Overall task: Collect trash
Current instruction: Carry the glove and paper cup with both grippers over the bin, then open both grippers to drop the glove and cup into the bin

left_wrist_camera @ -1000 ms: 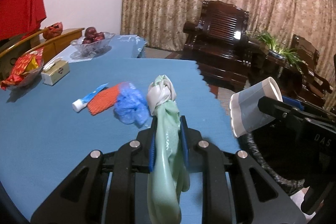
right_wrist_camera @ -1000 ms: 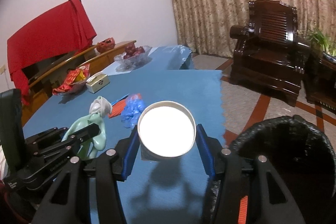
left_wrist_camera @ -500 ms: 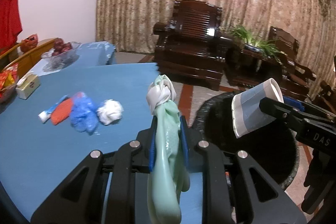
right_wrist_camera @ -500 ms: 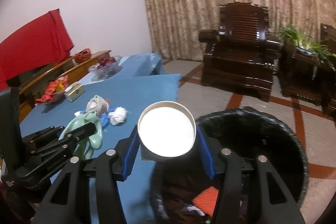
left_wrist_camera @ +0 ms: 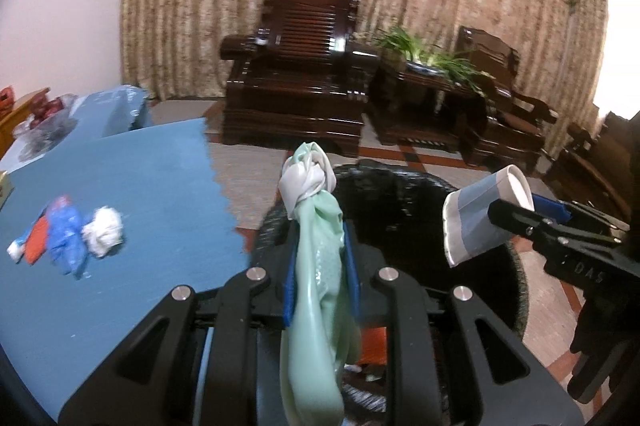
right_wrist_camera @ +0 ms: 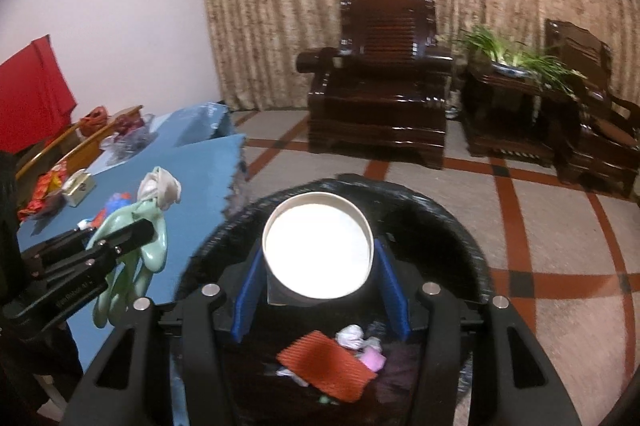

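My left gripper [left_wrist_camera: 319,266] is shut on a pale green rubber glove [left_wrist_camera: 318,290] with a knotted white tip, held at the rim of the black trash bin [left_wrist_camera: 404,186]. From the right wrist view, that glove [right_wrist_camera: 136,230] hangs just left of the bin [right_wrist_camera: 448,222], over the table edge. My right gripper [right_wrist_camera: 320,286] is shut on a white paper cup [right_wrist_camera: 318,250], mouth toward the camera, right above the bin's opening. In the left wrist view the cup [left_wrist_camera: 476,222] lies tilted over the bin. Trash lies inside the bin, including a red corrugated piece [right_wrist_camera: 326,366].
On the blue table [left_wrist_camera: 132,186] remain a white paper wad [left_wrist_camera: 103,232], a blue plastic scrap [left_wrist_camera: 66,238] and an orange piece. A tissue box [right_wrist_camera: 78,184] and fruit bowl sit farther back. Dark wooden armchairs [right_wrist_camera: 384,98] and a plant stand beyond the tiled floor.
Both grippers have swung right from above the table to the bin, carrying the glove and the cup. The bin's inside and its trash now show below the cup.
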